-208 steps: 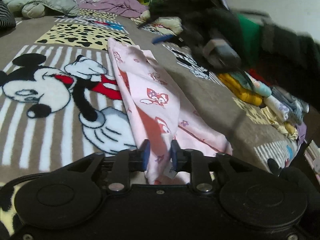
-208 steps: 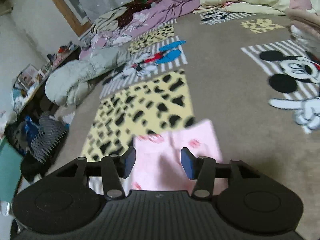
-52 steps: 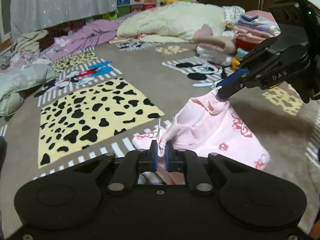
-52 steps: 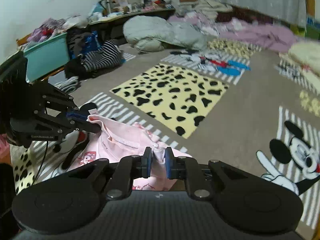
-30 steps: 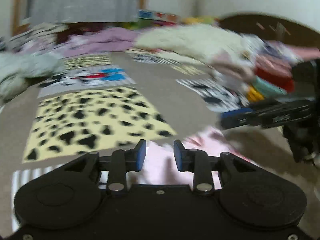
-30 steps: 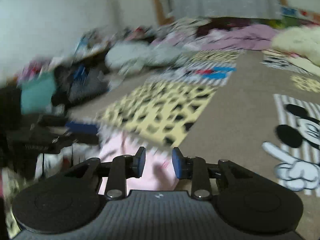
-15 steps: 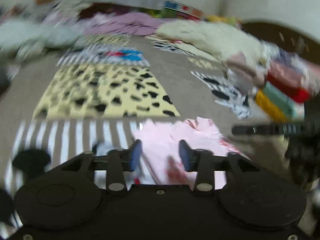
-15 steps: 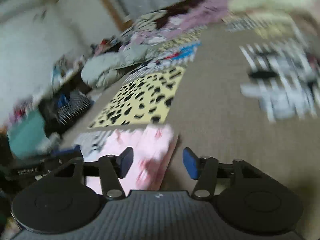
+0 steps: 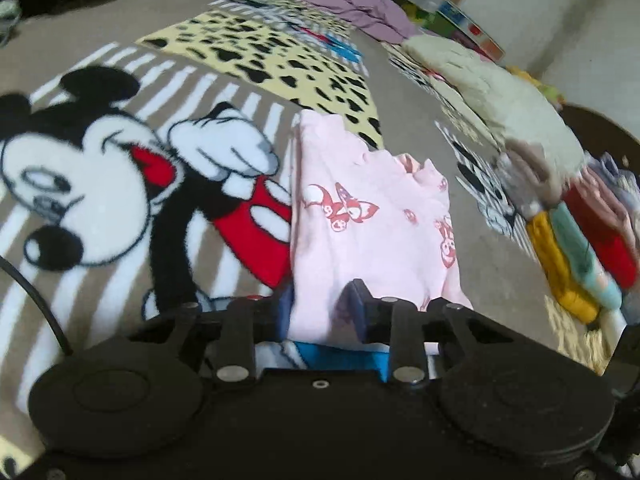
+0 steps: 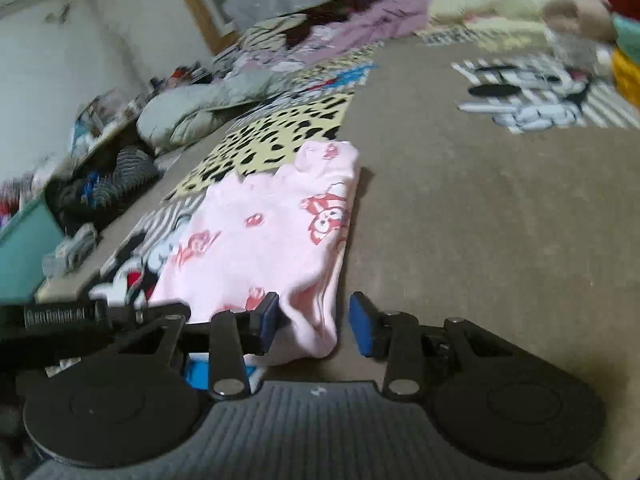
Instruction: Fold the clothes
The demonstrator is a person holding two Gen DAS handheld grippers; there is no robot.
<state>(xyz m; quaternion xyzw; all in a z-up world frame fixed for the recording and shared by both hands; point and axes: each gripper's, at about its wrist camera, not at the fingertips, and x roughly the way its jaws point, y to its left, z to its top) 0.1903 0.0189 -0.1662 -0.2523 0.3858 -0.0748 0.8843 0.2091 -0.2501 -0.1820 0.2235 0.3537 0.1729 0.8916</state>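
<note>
A pink garment [image 9: 372, 216] with red butterfly prints lies folded flat on the cartoon-mouse blanket [image 9: 100, 184]. My left gripper [image 9: 320, 308] is open at the garment's near edge, and pink cloth sits between its blue-padded fingers without being pinched. In the right wrist view the same garment [image 10: 264, 232] stretches away from me. My right gripper [image 10: 314, 322] is open too, straddling the near right corner of the fold. The left gripper's body [image 10: 80, 316] shows low at the left of that view, close beside the right one.
A stack of folded clothes [image 9: 580, 248] stands to the right of the garment, with a cream duvet [image 9: 500, 92] behind it. A grey-green duvet [image 10: 192, 116], dark striped clothes [image 10: 100, 188] and a teal bin [image 10: 24, 248] line the far left. Bare brown blanket [image 10: 480, 220] lies right of the garment.
Both grippers, shut on the lifted garment 1.7 s ago, have let go and opened. The garment now lies folded flat, and both grippers have swung to its near edge.
</note>
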